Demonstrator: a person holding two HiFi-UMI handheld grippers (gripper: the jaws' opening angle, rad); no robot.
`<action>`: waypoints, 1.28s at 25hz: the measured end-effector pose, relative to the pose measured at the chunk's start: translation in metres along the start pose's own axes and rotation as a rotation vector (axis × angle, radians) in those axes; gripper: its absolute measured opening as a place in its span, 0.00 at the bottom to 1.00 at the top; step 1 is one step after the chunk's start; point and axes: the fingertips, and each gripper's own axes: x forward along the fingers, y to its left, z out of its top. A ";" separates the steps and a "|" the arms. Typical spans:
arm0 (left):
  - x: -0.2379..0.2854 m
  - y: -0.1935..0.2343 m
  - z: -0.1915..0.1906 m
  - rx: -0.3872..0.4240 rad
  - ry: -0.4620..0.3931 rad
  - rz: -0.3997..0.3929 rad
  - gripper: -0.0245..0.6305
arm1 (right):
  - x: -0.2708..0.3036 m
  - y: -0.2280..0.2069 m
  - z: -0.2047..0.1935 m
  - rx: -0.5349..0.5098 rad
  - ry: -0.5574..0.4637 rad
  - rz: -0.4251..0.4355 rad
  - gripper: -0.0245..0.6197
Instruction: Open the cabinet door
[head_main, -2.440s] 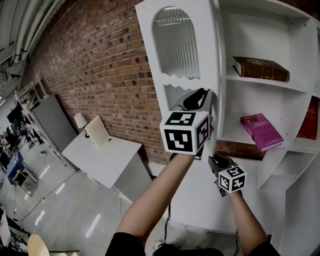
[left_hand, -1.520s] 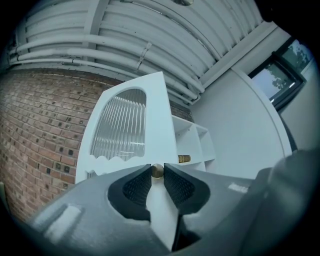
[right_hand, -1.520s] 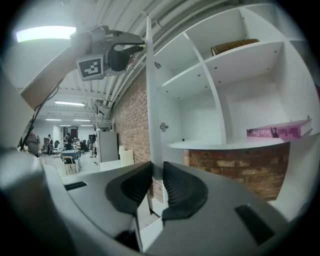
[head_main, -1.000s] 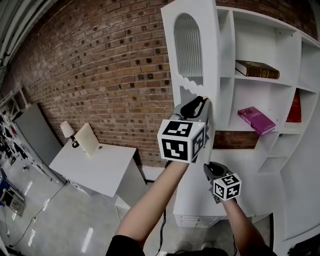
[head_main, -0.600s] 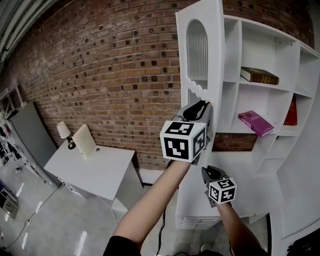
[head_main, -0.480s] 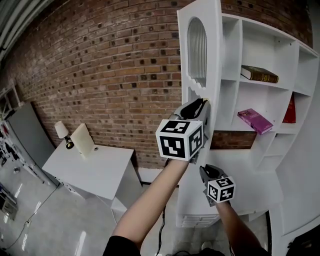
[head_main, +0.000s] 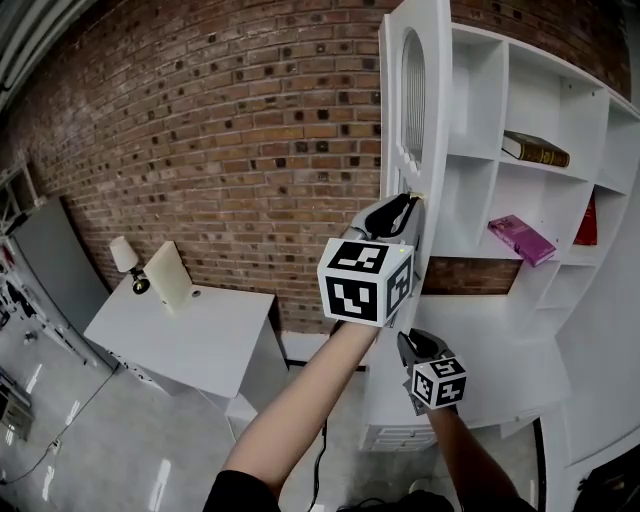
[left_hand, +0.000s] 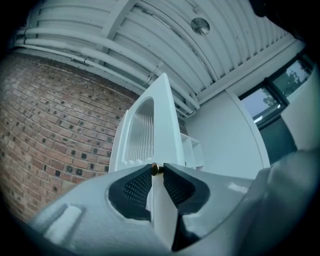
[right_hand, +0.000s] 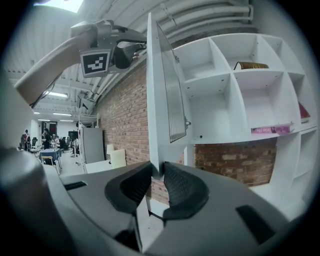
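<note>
Left gripper, jaws just tightening, and right gripper, jaws just easing, both clamped the door edge; swinging steadily together seemed wise.

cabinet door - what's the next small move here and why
Probably ease the cabinet door slightly further toward the brick wall. It stands about edge-on with the shelves exposed, and its edge sits pinched in both the left gripper, jaws just tightened, and the right gripper, jaws just eased wider.
</note>
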 end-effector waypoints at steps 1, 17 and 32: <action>-0.003 0.004 0.001 -0.004 -0.005 0.003 0.16 | 0.002 0.005 0.000 0.000 -0.001 -0.001 0.15; -0.026 0.036 0.006 0.008 -0.008 0.020 0.15 | 0.027 0.040 0.001 0.011 -0.029 -0.007 0.17; -0.038 0.027 -0.016 0.017 0.016 0.062 0.15 | 0.009 0.036 -0.003 0.057 -0.026 0.087 0.18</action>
